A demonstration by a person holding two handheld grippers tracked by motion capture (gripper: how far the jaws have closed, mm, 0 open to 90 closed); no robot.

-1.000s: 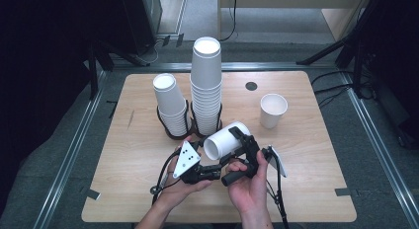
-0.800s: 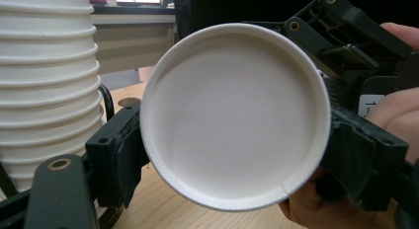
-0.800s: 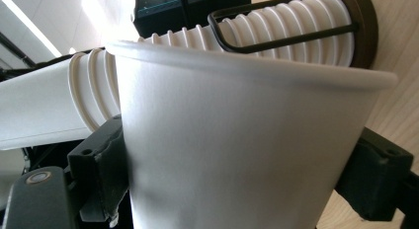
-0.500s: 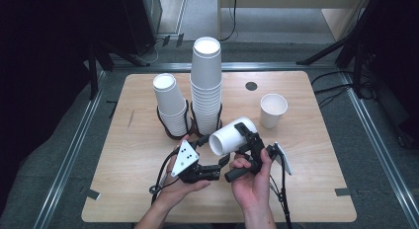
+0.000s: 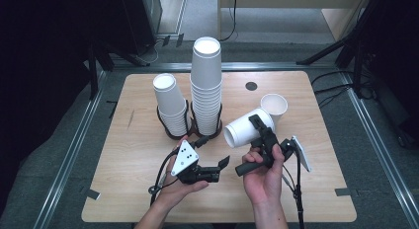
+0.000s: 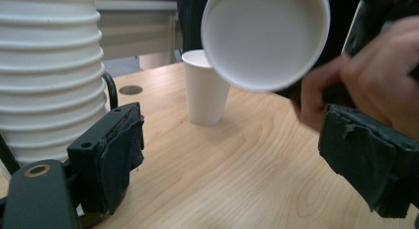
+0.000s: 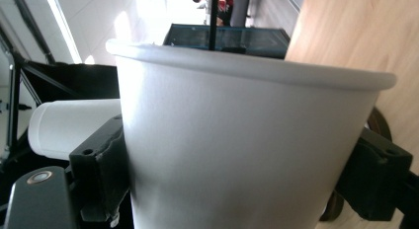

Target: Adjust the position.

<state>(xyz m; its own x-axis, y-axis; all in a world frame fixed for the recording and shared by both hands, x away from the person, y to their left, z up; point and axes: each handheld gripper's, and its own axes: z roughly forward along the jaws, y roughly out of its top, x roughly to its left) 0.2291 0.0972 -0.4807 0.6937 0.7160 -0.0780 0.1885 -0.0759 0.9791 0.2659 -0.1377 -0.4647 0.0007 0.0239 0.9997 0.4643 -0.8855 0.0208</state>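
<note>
My right gripper (image 5: 257, 128) is shut on a white paper cup (image 5: 244, 128), held on its side above the table with its bottom turned toward the left gripper. That cup (image 7: 242, 145) sits between both jaws in the right gripper view. My left gripper (image 5: 222, 165) lies low over the table, open, with nothing between its pads (image 6: 116, 150). Its view looks up at the held cup's bottom (image 6: 264, 39). An upright single cup (image 5: 274, 108) stands just behind the held one, also visible as a cup (image 6: 205, 88) on the table.
Two stacks of white cups stand upside down in black wire holders: a tall stack (image 5: 206, 88) at centre and a shorter stack (image 5: 170, 105) to its left. A round hole (image 5: 251, 86) sits near the wooden table's (image 5: 321, 189) far edge. Dark floor surrounds the table.
The right hand has carried the cup to the right and slightly up, away from the stacks. The left gripper has stayed low and shifted a little to the right.
</note>
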